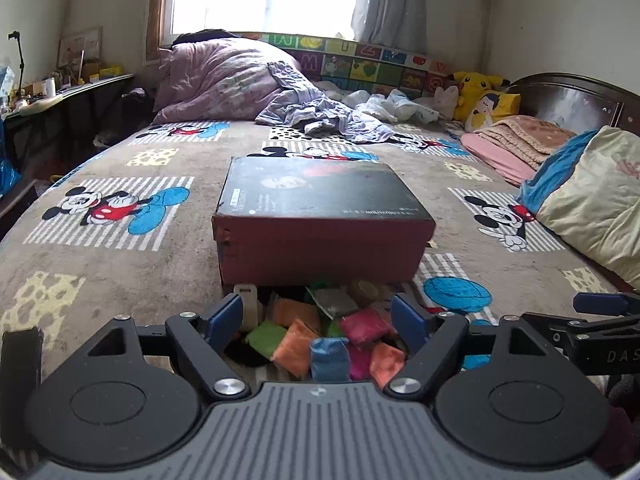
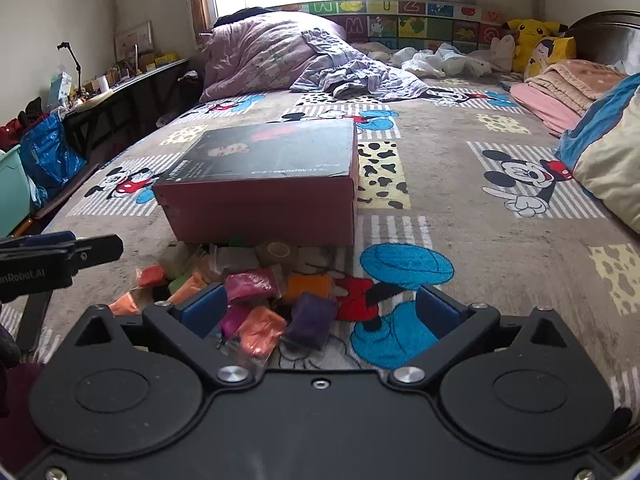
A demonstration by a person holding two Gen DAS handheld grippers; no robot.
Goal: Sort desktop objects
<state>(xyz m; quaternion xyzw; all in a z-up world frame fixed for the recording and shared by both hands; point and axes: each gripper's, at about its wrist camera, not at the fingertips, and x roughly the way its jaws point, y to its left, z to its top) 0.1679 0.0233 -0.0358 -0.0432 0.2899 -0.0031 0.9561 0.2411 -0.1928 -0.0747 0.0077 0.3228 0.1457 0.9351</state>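
From the left wrist, the left gripper (image 1: 320,318) hangs low over the bed (image 1: 100,264) with its blue pads spread wide and nothing between them but the pile of clay packets (image 1: 320,340) below, which lies at 6 o'clock of the picture, right against the near wall of the box (image 1: 320,220). The box, dark lid on red sides, sits shut at the centre, and the packets reach under its front edge. A blue packet (image 1: 329,364) lies nearest the camera, an orange packet (image 1: 295,346) just at its 9 o'clock, a pink packet (image 1: 366,326) at its 1 o'clock. The left pad (image 1: 225,316) is beside a beige clip-like piece, whether touching I cannot tell. The right gripper's (image 1: 600,320) side shows at 3 o'clock, and its gap cannot be read from here. A quilt (image 1: 224,76) is heaped at 11 o'clock and a Pikachu (image 1: 474,88) sits at 1 o'clock. From the right wrist, the right gripper (image 2: 320,310) is likewise spread open and holds nothing; the pile (image 2: 248,284) lies between its pads and toward 9 o'clock, in front of the box (image 2: 264,188). A purple packet (image 2: 312,318) lies near the middle of the gap, with a salmon packet (image 2: 260,330) touching it at 9 o'clock. The left gripper (image 2: 60,256) pokes in at 9 o'clock, seen side-on
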